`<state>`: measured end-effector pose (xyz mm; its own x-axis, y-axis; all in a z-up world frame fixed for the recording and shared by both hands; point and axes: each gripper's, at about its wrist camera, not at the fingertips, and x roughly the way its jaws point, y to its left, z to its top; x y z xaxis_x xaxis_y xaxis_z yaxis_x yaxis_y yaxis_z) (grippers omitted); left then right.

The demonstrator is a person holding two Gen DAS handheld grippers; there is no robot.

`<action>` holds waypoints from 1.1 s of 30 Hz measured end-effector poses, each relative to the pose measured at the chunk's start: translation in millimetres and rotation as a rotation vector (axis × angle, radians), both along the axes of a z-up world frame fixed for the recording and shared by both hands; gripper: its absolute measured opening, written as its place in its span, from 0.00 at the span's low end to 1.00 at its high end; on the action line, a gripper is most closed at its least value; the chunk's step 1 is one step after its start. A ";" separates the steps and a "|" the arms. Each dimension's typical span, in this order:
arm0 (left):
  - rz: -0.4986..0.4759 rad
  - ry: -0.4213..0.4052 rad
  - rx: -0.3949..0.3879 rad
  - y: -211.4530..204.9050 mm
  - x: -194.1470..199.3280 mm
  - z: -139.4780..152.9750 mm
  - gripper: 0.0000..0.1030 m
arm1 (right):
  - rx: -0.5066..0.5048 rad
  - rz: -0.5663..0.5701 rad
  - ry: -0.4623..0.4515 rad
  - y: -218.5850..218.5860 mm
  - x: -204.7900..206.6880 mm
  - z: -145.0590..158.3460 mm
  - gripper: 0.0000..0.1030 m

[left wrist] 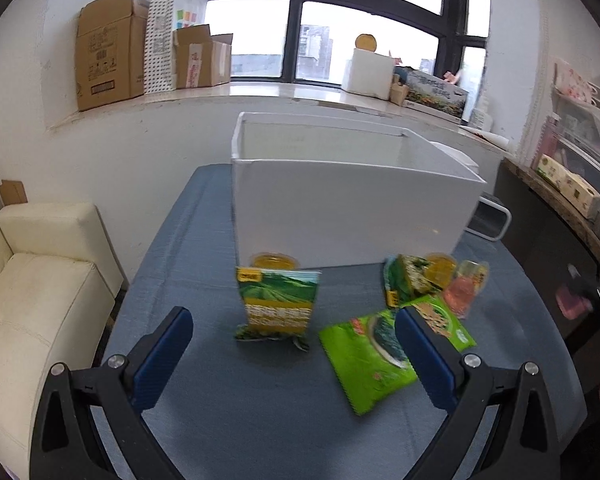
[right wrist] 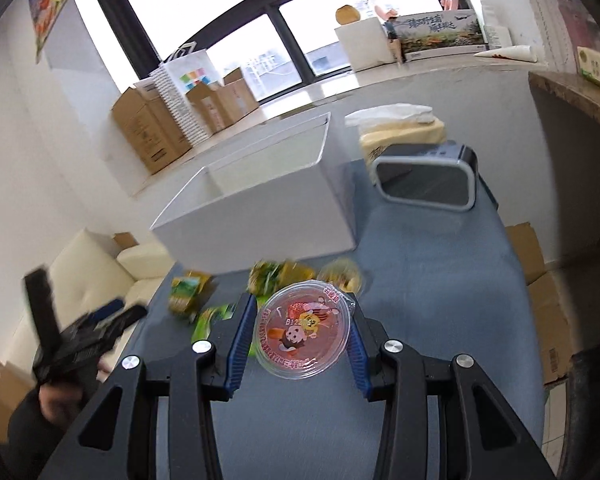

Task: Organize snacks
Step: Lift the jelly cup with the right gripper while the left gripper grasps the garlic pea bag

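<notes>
— Stock, left wrist view?

— My left gripper (left wrist: pixel 292 344): jaws spread wide, nothing between them, held above the blue table (left wrist: pixel 204 264). Item one, green-and-yellow packet (left wrist: pixel 278 304), ahead between my fingers, just before the white box (left wrist: pixel 352 216). Item two, bright green packet (left wrist: pixel 370 364), flat on the cloth, partly behind my right-hand finger. Item three, a crumpled green packet (left wrist: pixel 408 280) beside an orange jelly cup (left wrist: pixel 440 268) and a pink cup (left wrist: pixel 466 288), near the box's front corner.

— Right wrist view?

— My right gripper (right wrist: pixel 302 334): jaws closed partway onto a pink jelly cup (right wrist: pixel 304 332), lid facing the camera, both pads against its rim, raised over the table. White box (right wrist: pixel 260 220) beyond, open-topped. Tissue pack (right wrist: pixel 400 132) and grey clock-like device (right wrist: pixel 424 180) just right of it.
</notes>
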<state>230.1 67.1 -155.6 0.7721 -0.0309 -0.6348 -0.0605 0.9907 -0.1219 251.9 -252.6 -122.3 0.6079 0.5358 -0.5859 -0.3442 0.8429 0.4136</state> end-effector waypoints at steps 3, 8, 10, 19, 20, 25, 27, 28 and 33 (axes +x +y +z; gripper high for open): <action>0.019 0.021 -0.004 9.9 9.6 -6.6 1.00 | 0.022 0.024 0.015 2.9 -16.6 -7.2 0.45; -0.004 0.078 0.012 8.8 35.3 -26.0 1.00 | 0.030 0.039 0.024 8.9 -26.9 -13.8 0.45; 0.003 0.124 0.007 7.3 48.6 -38.3 1.00 | 0.023 0.039 0.015 11.5 -30.8 -12.6 0.45; 0.005 0.210 0.035 1.9 65.1 -59.9 0.52 | -0.004 0.051 -0.004 18.1 -37.3 -7.5 0.45; 0.004 0.202 0.040 2.1 63.0 -58.3 0.51 | -0.002 0.054 -0.003 19.3 -36.6 -8.0 0.45; -0.007 0.143 0.044 1.0 45.0 -37.3 0.49 | -0.017 0.066 -0.008 29.8 -37.0 -8.0 0.45; -0.016 0.111 0.032 -0.2 33.5 -24.3 0.49 | -0.020 0.076 -0.011 33.7 -36.0 -7.7 0.45; -0.021 0.095 0.026 -1.6 29.0 -16.8 0.49 | -0.021 0.078 -0.013 35.3 -35.6 -7.2 0.45; -0.063 -0.005 0.001 -6.7 20.8 30.4 0.49 | -0.029 0.086 -0.036 45.6 -21.9 1.8 0.45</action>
<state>250.9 60.4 -125.2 0.7720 -0.0790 -0.6307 0.0031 0.9927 -0.1206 230.0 -206.9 -120.6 0.5810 0.5704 -0.5806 -0.4302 0.8208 0.3759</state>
